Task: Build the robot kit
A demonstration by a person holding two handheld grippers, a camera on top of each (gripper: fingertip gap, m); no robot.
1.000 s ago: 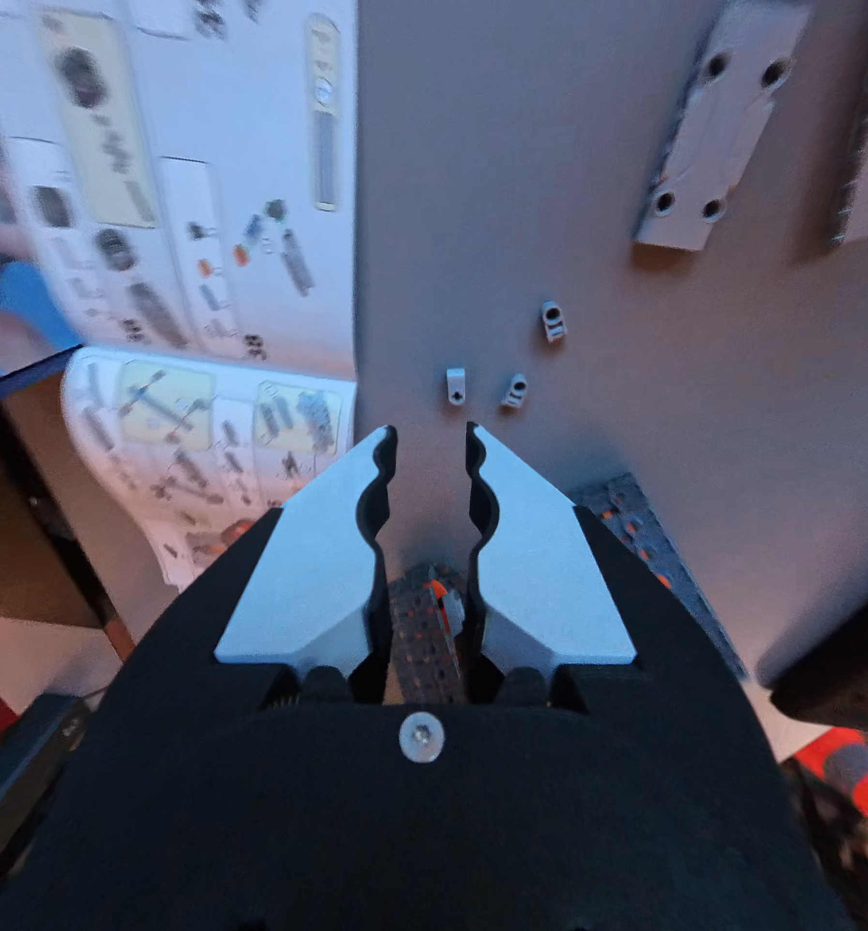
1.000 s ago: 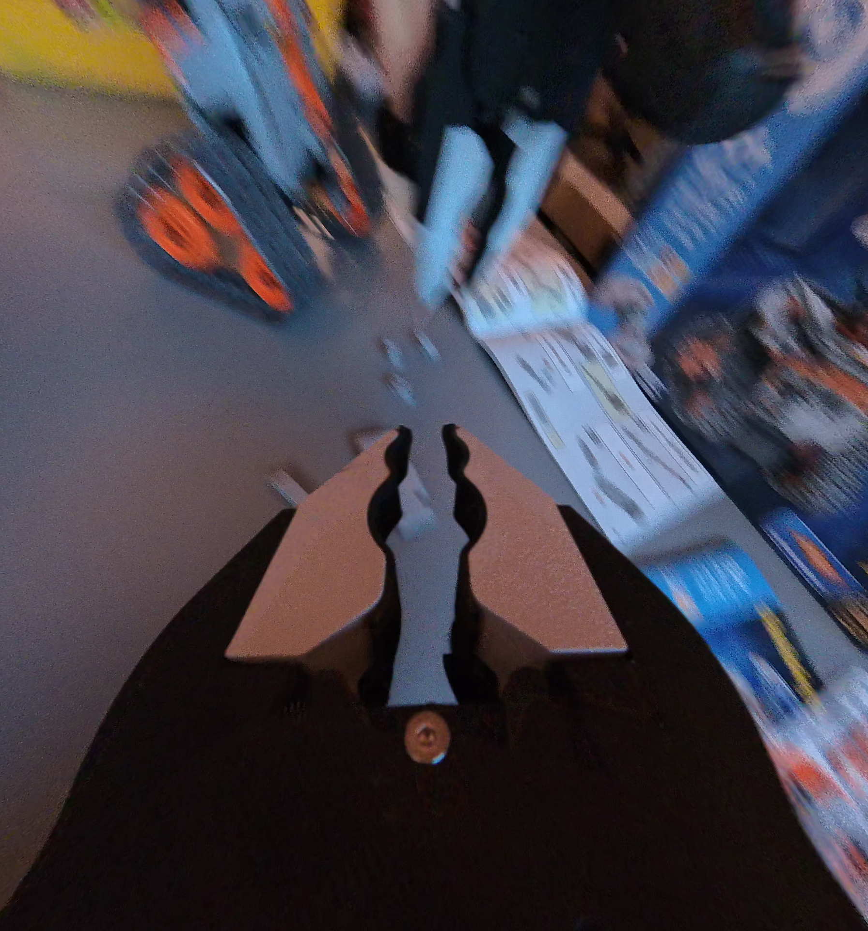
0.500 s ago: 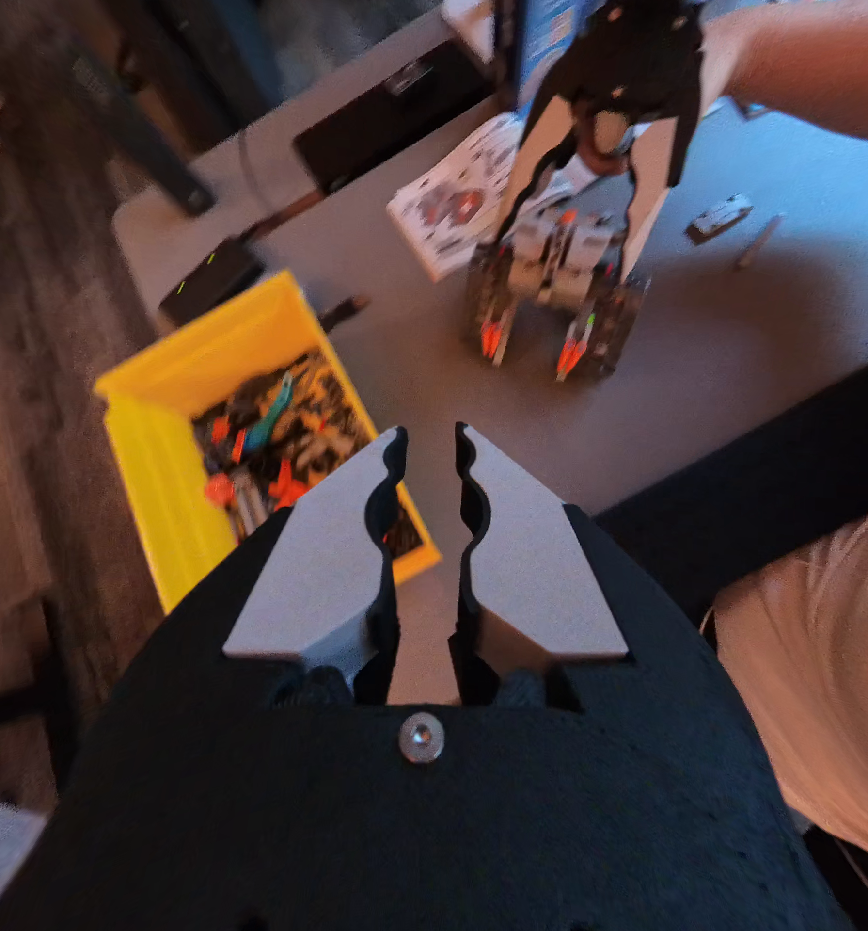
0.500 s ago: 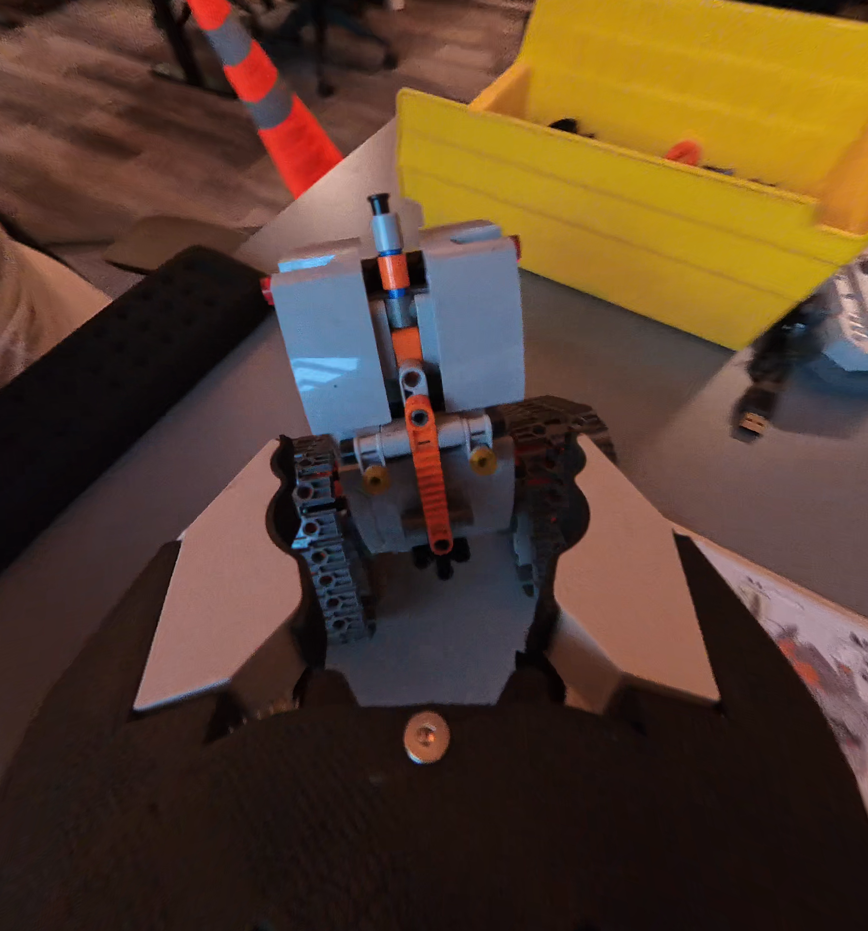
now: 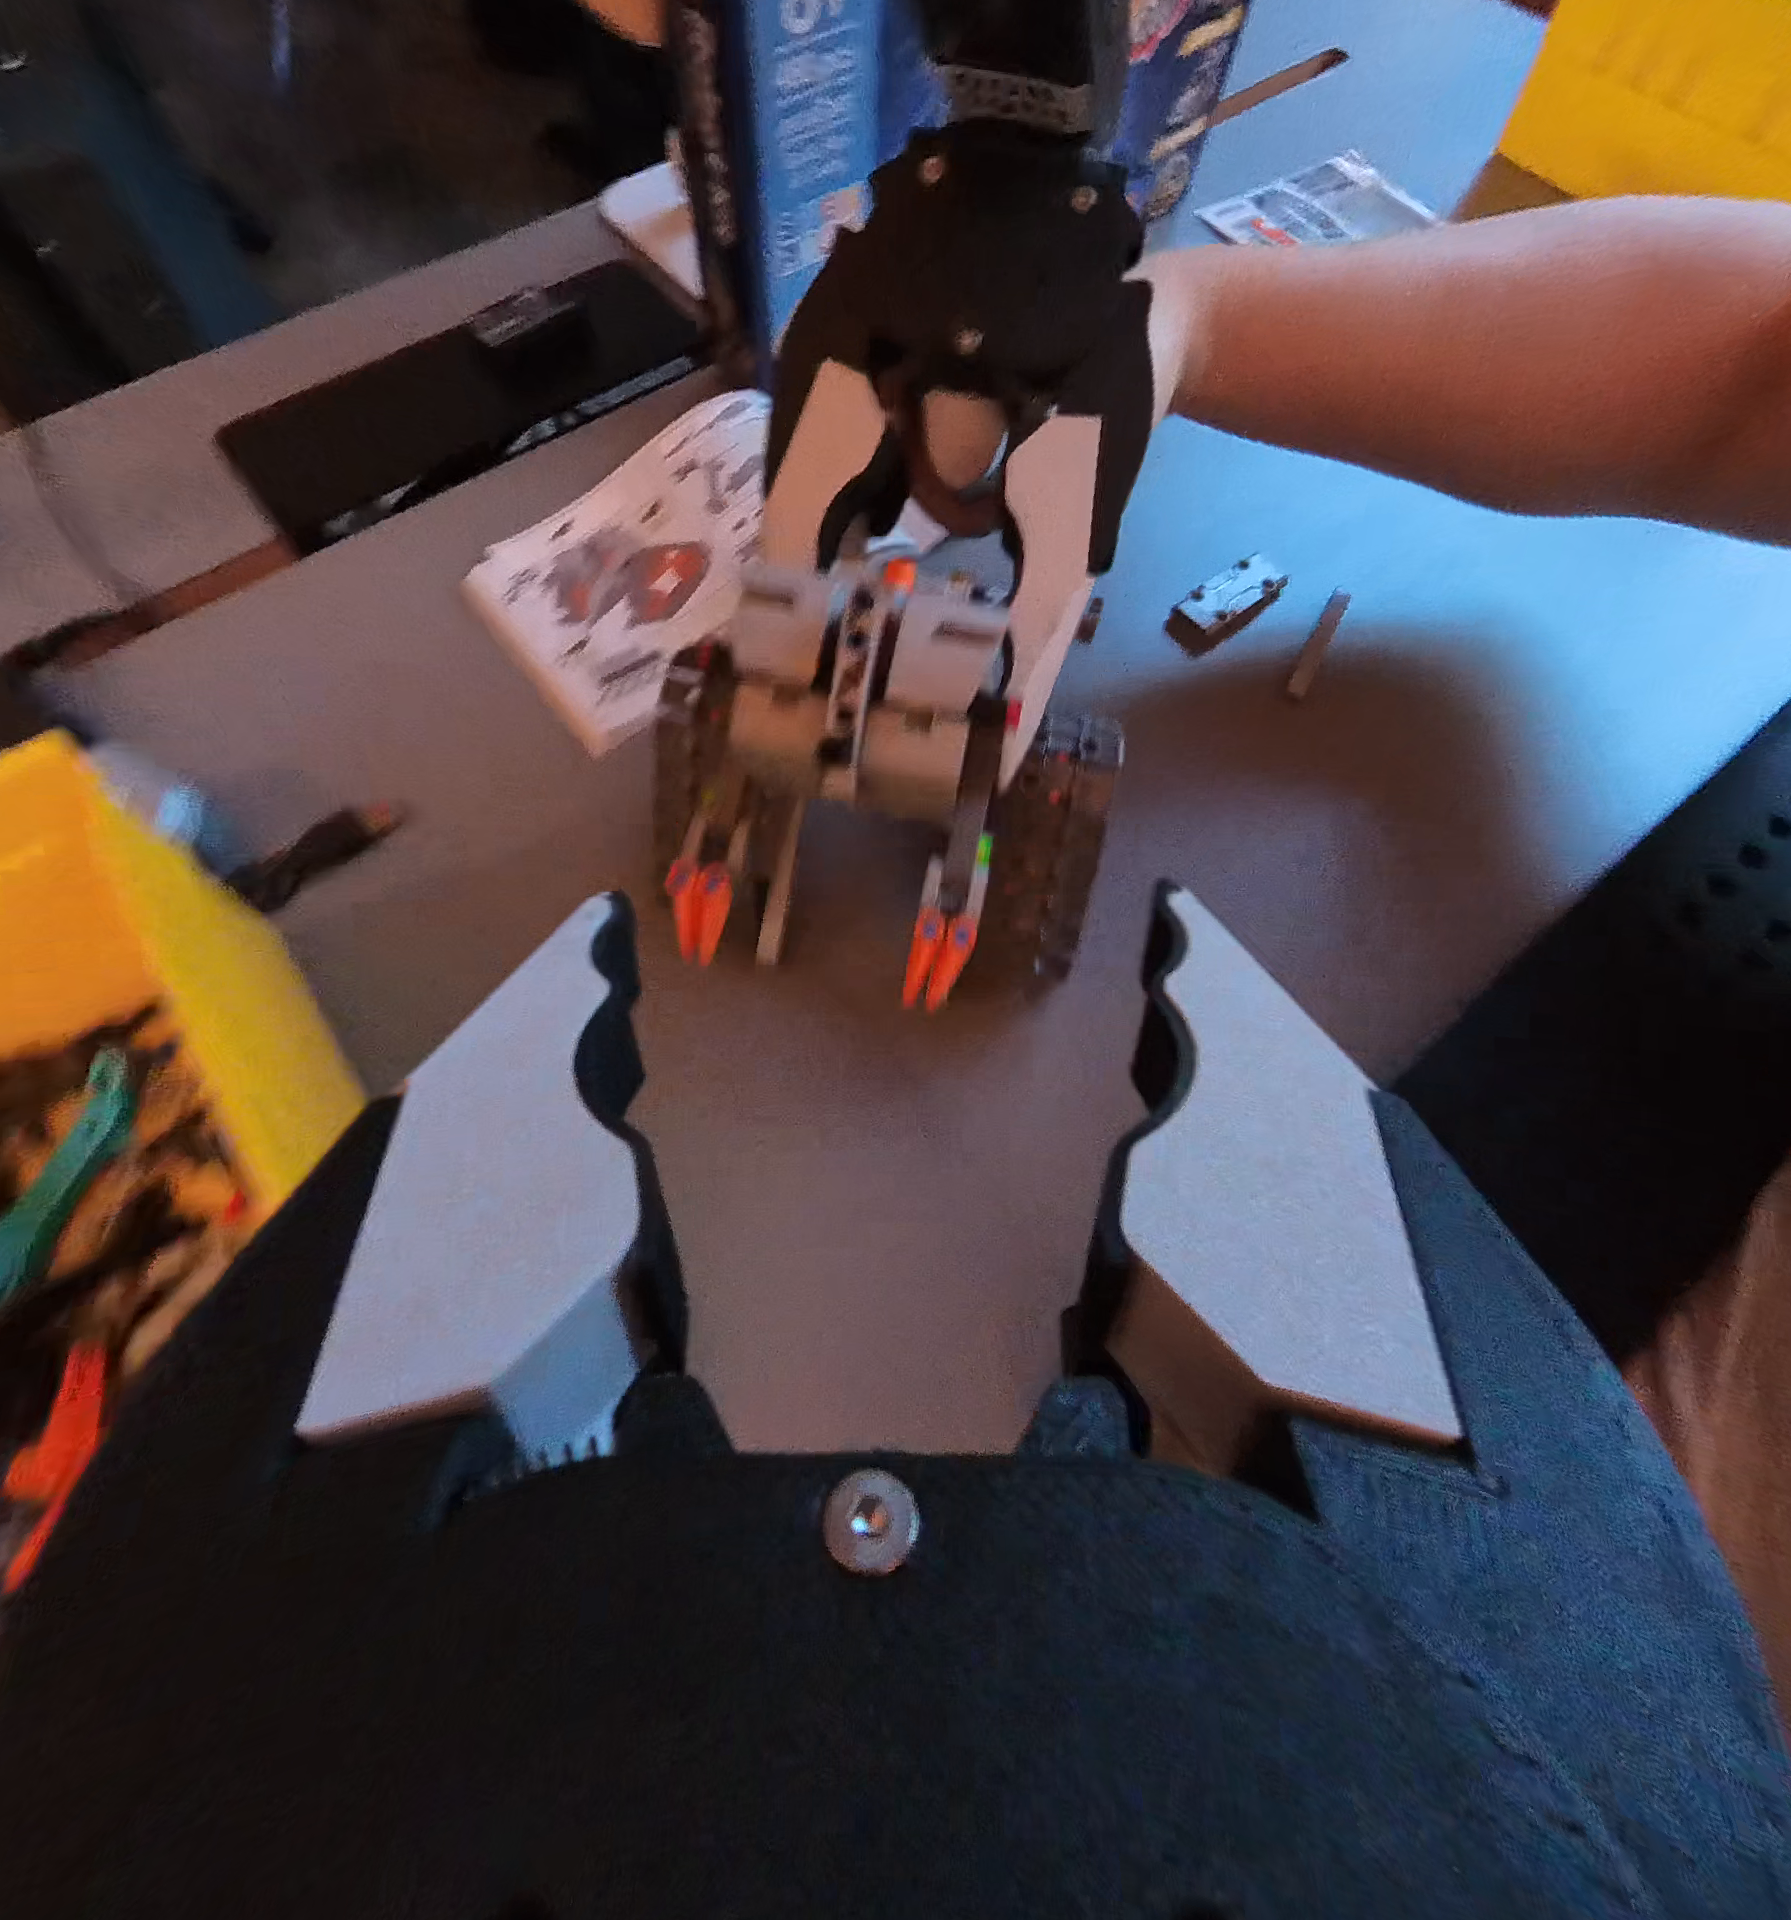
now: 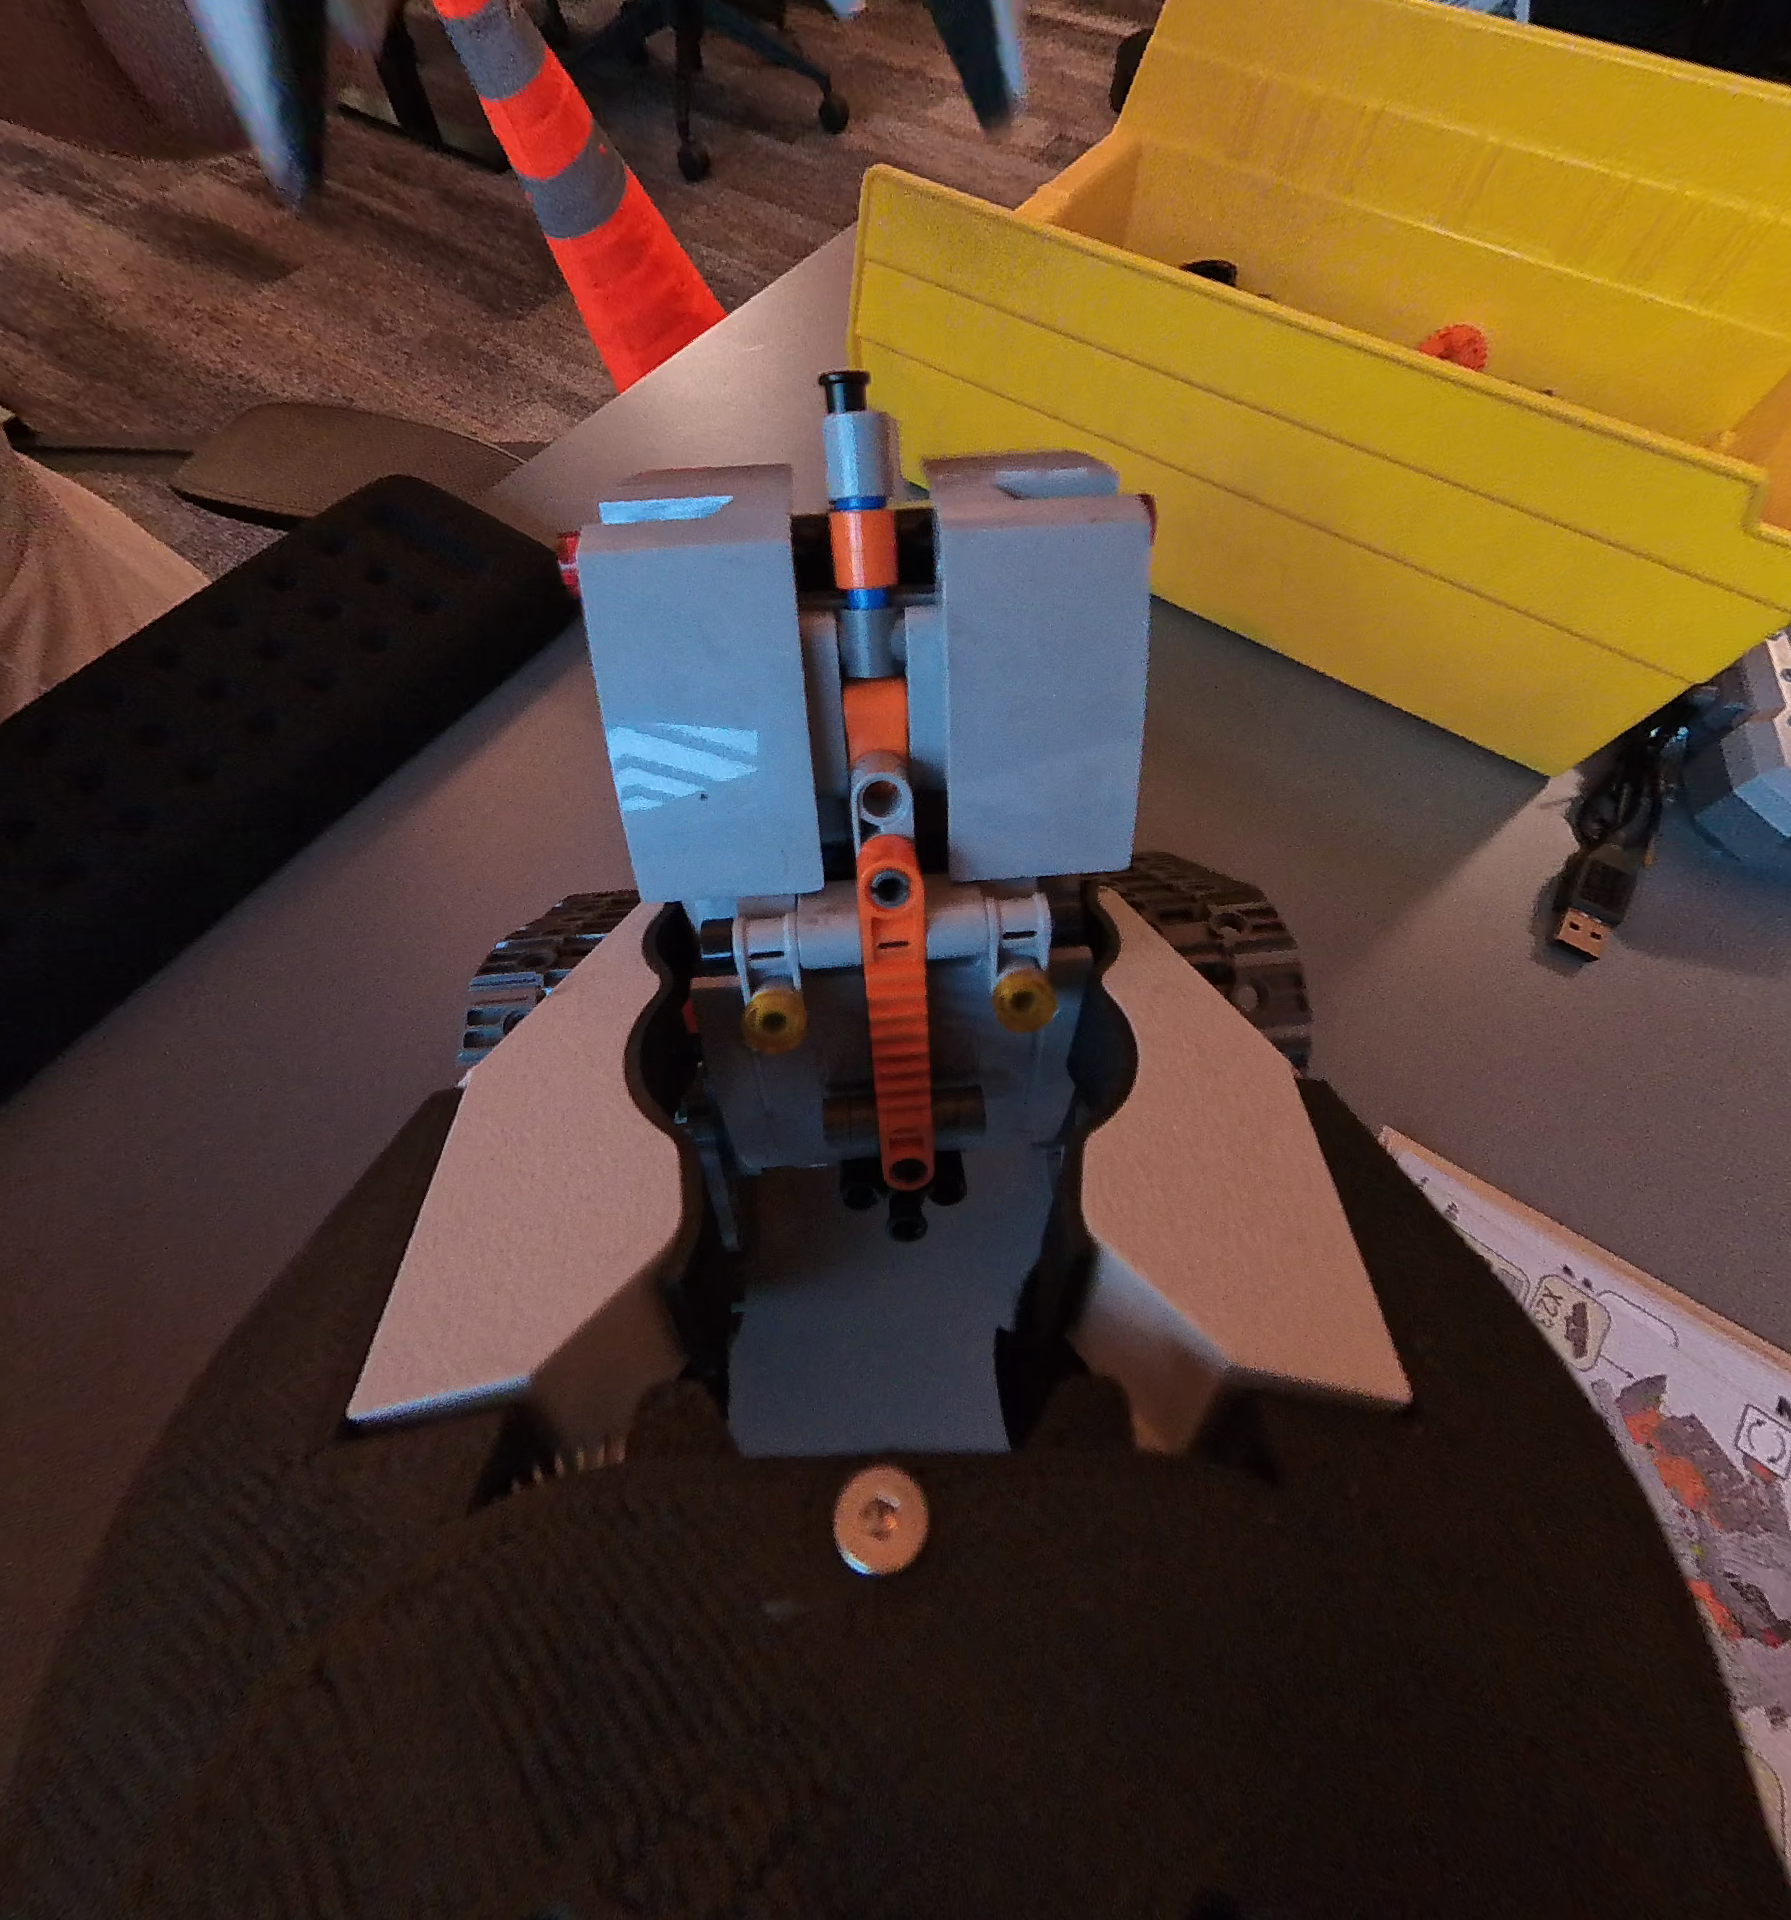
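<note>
A grey brick-built tracked model (image 5: 870, 748) with orange claws and black treads stands on the grey table (image 5: 870, 1164). My left gripper (image 5: 889, 899) is open and empty, just short of the model's orange claws. My right gripper (image 6: 875, 906) is shut on the model (image 6: 704, 675) from behind; its fingers press the grey body between the two treads. In the left wrist view the right gripper (image 5: 891, 665) comes down on the model from the far side, held by a person's bare arm (image 5: 1493, 364).
A yellow bin (image 5: 60, 904) of loose parts sits left of my left gripper and also shows in the right wrist view (image 6: 1286, 520). An open instruction booklet (image 5: 610, 592), small grey parts (image 5: 1223, 603), a USB cable (image 6: 1597, 883), a black perforated pad (image 5: 1701, 987) and an orange cone (image 6: 579, 177) are nearby.
My left gripper swung away from the booklet to face the model, moved closer and opened wide. My right gripper reached the model and its fingers closed in on the body.
</note>
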